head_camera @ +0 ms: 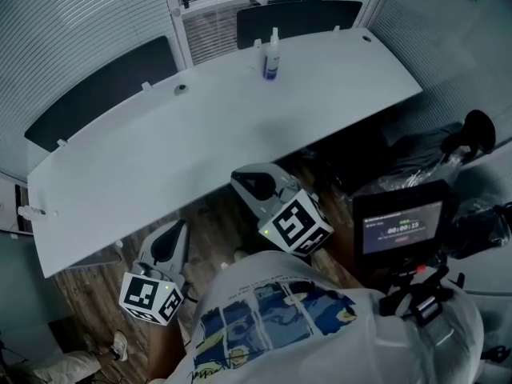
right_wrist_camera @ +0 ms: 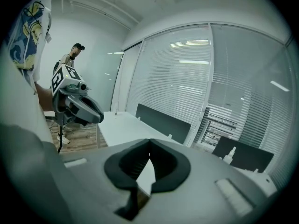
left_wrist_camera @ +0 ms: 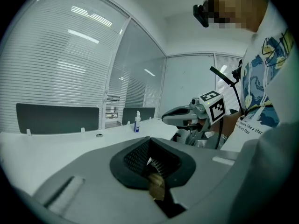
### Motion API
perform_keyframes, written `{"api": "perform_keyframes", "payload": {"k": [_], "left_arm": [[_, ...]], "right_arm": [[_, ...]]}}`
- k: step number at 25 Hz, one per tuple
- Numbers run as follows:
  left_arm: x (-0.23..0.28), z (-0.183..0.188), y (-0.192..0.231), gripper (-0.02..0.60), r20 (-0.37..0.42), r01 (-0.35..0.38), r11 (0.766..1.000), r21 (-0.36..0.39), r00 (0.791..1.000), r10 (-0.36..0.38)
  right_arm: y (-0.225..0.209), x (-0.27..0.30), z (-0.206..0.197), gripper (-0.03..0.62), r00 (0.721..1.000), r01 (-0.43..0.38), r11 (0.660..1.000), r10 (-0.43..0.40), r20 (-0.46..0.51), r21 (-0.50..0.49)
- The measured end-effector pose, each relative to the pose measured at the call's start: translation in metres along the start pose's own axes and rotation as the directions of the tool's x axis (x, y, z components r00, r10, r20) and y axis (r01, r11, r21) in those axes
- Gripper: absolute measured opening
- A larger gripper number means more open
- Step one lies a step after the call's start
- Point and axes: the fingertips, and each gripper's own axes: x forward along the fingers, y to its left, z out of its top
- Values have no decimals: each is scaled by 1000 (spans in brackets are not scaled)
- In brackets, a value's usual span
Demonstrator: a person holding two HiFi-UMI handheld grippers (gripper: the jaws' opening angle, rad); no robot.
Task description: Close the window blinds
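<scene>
White slatted blinds (head_camera: pixel 214 29) cover the glass walls behind the desk, and in one narrow section (right_wrist_camera: pixel 220 124) the slats are partly open. That same section (left_wrist_camera: pixel 112 109) appears in the left gripper view, past the desk. My left gripper (head_camera: pixel 171 237) is held low at the desk's near edge, shut with nothing between its jaws (left_wrist_camera: pixel 149 142). My right gripper (head_camera: pixel 250 181) is beside it to the right, under the desk's edge; its jaw tips (right_wrist_camera: pixel 149 143) meet and hold nothing. Both grippers are far from the blinds. Each one appears in the other's view, the right gripper (left_wrist_camera: pixel 183 115) and the left gripper (right_wrist_camera: pixel 80 107).
A long white desk (head_camera: pixel 160 142) lies between me and the blinds, with dark divider panels (head_camera: pixel 104 94) along its far edge. A small bottle (head_camera: pixel 271 58) stands near the back. A small screen on a stand (head_camera: pixel 398 227) is at my right. A person (right_wrist_camera: pixel 70 59) stands farther off.
</scene>
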Motion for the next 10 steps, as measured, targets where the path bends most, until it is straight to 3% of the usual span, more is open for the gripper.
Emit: {"api": "perform_keyframes", "payload": {"k": [10], "left_arm": [[-7, 8, 13, 8, 3, -31, 999, 12, 1000, 31]], "right_arm": [[-1, 2, 4, 3, 1000, 6, 1000, -6, -8, -14]]}}
